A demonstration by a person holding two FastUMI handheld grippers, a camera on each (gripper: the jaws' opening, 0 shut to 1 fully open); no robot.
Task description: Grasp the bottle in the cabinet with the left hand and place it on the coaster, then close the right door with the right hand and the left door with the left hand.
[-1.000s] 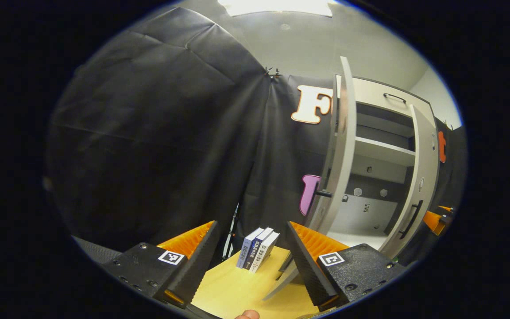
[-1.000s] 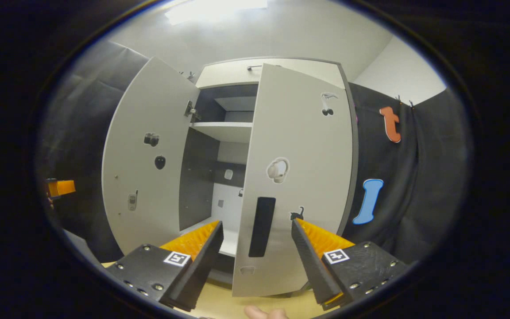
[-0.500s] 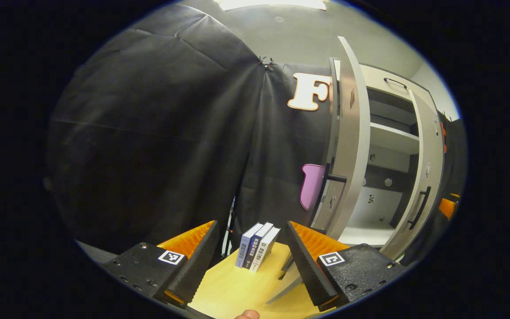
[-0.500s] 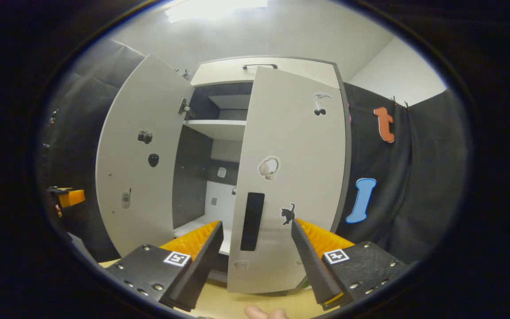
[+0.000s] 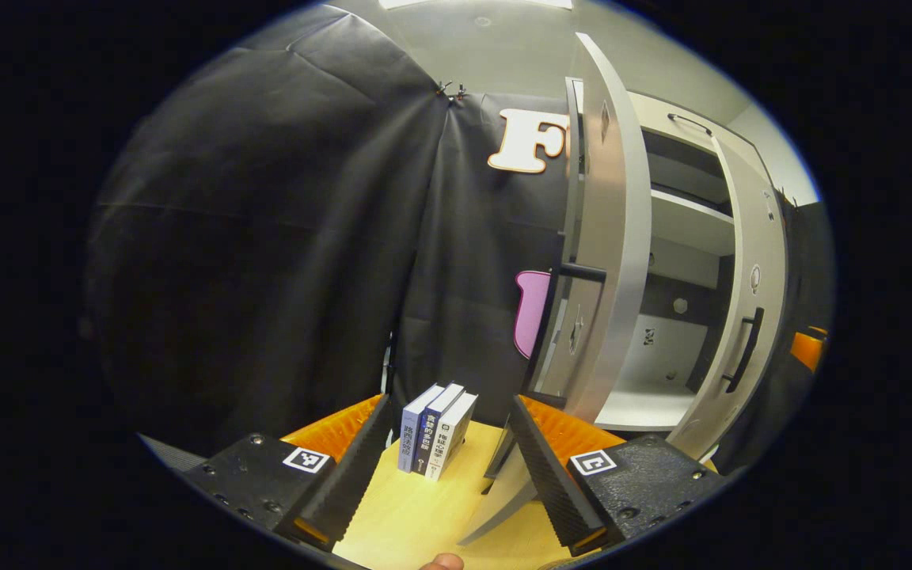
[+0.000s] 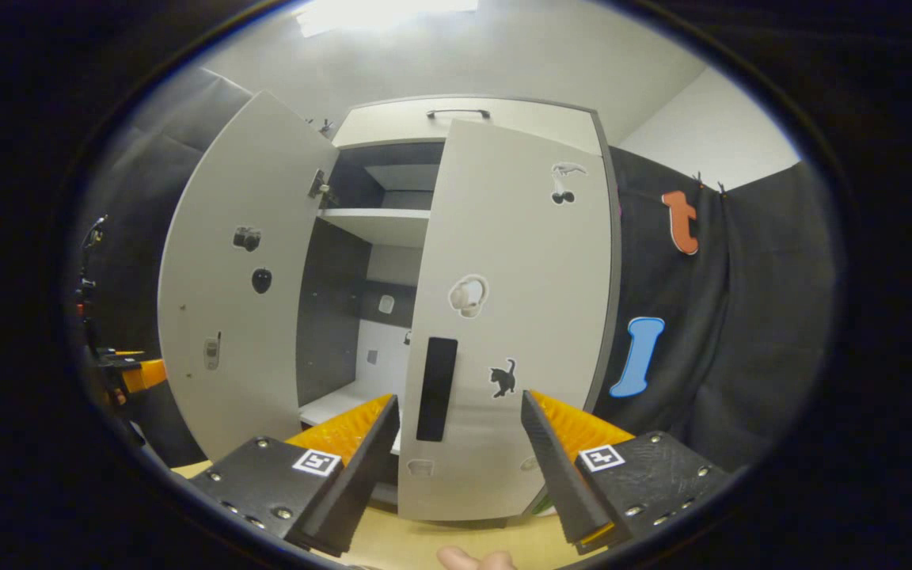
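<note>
Two doors (image 6: 503, 317) ajar, cabinet (image 6: 393, 226) shelves bare

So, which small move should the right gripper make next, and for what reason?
Probably a further forward push on the right door. The right gripper is open, its fingers spread on either side of the door's lower part, and the door is not yet shut: a gap into the cabinet shows beside it. The left door stands wide open.
</note>
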